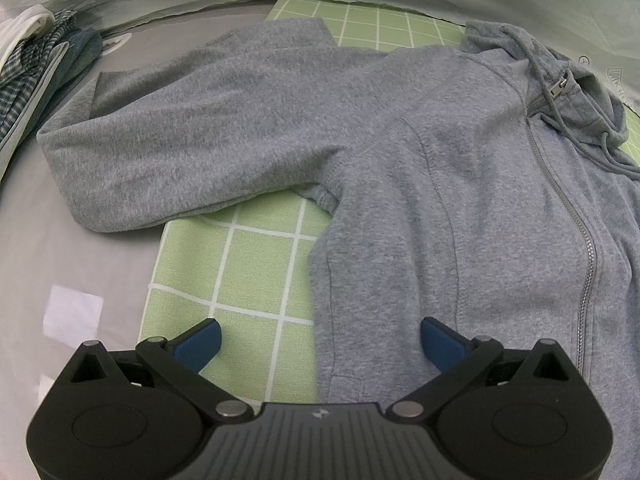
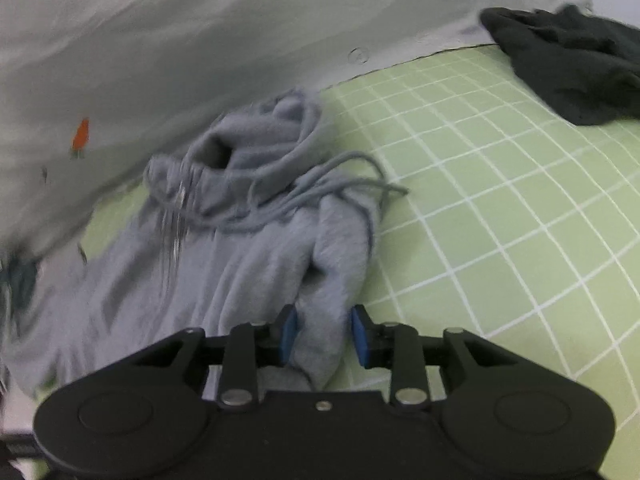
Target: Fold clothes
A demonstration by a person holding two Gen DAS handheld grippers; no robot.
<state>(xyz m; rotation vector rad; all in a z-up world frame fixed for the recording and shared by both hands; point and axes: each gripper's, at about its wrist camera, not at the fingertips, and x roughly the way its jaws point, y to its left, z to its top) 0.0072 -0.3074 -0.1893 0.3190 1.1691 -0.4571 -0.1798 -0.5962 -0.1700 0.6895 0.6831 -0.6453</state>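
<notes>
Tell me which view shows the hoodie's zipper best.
The left wrist view. There the zipper runs sharp and unbroken down the front of the hoodie, with its metal pull at the collar. The right wrist view is motion-blurred; the zipper shows only as a smeared pale streak below the hood.

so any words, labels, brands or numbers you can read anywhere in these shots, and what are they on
None can be read.
White sheet: a small circled mark and a line of print at its right edge, too small and warped to read.
White sheet, right wrist view: a circled mark, blurred.
Left gripper: a tiny emblem on its body, no letters.
</notes>
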